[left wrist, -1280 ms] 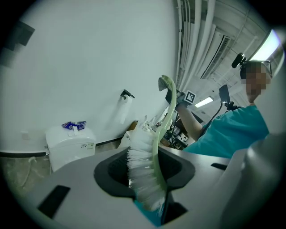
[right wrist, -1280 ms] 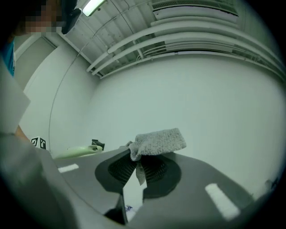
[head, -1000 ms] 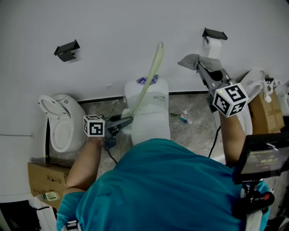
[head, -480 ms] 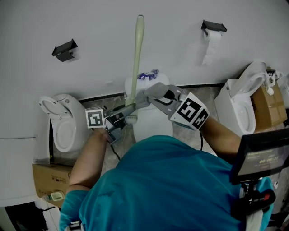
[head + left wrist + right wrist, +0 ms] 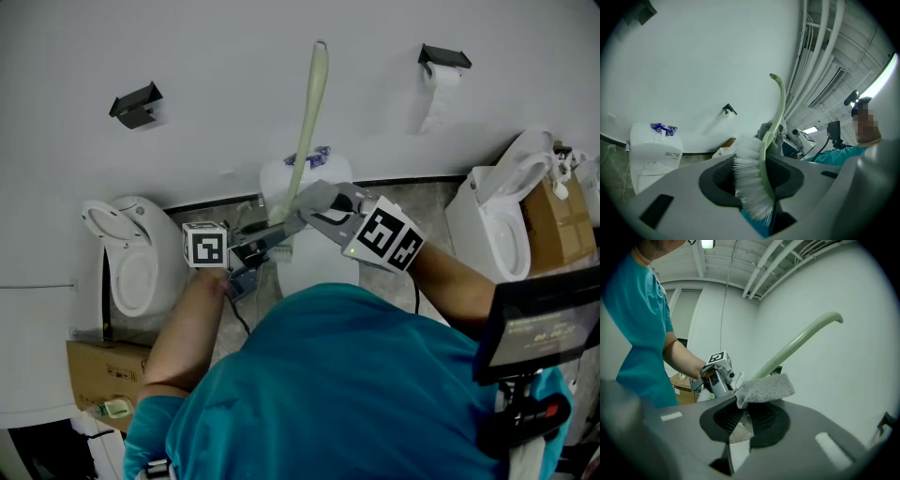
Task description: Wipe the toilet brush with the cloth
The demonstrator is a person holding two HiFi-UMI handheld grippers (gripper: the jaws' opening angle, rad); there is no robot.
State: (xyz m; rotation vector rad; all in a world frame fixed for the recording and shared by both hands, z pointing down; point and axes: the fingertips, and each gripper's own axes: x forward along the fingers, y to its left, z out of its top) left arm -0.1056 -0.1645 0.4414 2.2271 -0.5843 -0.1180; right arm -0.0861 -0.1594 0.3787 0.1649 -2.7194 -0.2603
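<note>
From the head view, my left gripper (image 5: 272,242) was clamped on the toilet brush (image 5: 309,122) down at its head end, with the pale green handle sticking up in front of the white wall. My right gripper (image 5: 312,202) came in from the right with the grey cloth (image 5: 317,195) pinched in its jaws, and the cloth sat right at the low part of the handle, just above my left gripper. All of that hung over the white toilet (image 5: 314,262) in the middle. In the left gripper view, the jaws were closed on the brush head, the white bristles (image 5: 747,178) fanned out to the left between them, and the cloth showed just behind the handle. In the right gripper view, the jaws were clenched on a fold of the cloth, its fluffy end poked out past them and overlapped the handle, though I couldn't tell if it really pressed on it
</note>
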